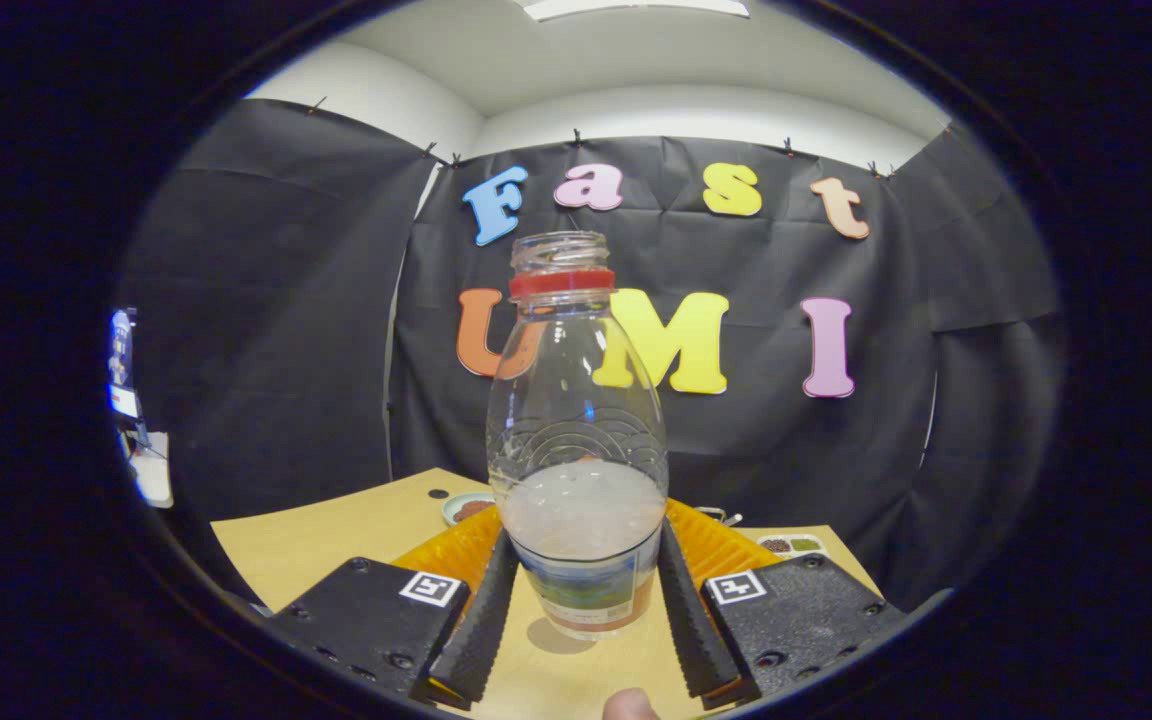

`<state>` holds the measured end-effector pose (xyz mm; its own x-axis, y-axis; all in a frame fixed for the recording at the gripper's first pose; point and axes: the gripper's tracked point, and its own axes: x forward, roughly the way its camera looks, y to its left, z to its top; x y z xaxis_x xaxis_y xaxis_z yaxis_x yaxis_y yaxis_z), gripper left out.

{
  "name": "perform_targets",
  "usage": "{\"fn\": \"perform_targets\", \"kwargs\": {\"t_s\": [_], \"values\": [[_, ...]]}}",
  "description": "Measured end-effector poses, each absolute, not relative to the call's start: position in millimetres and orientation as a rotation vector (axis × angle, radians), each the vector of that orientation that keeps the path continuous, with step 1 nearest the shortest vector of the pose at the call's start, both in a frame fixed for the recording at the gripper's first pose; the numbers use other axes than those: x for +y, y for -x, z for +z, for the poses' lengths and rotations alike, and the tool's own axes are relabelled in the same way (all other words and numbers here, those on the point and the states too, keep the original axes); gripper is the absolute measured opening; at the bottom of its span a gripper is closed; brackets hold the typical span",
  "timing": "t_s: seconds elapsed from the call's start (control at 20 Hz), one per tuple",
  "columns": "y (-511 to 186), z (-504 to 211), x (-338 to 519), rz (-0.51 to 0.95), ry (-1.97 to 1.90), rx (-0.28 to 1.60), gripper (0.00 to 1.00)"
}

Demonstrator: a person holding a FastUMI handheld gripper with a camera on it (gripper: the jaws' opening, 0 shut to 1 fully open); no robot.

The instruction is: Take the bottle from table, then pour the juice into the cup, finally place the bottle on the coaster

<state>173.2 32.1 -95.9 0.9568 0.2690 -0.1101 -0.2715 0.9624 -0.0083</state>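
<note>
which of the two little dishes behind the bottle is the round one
The dish beyond the left finger, round with a pale green rim and something brown inside. The other dish, beyond the right finger, is white and split into compartments. Both fingers grip the bottle.

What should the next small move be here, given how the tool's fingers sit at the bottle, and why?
Probably lift the bottle straight up, keeping it upright. The tool has both fingers pressed against the bottle's lower sides, so the grasp looks made. The bottle seems to stand on the table, its cap off and pale juice low inside. A tilt now would risk spilling.
</note>
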Motion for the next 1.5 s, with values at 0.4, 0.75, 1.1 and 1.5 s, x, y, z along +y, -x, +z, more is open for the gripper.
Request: {"fn": "perform_targets", "kwargs": {"t_s": [0.4, 0.75, 1.1, 1.5], "values": [[-221, -149, 55, 0.32, -0.05, 0.173, 0.75], [-255, -235, 65, 0.319, -0.088, 0.299, 0.75], [-274, -289, 70, 0.299, -0.063, 0.377, 0.75], [-284, -324, 82, 0.295, -0.05, 0.392, 0.76]]}}
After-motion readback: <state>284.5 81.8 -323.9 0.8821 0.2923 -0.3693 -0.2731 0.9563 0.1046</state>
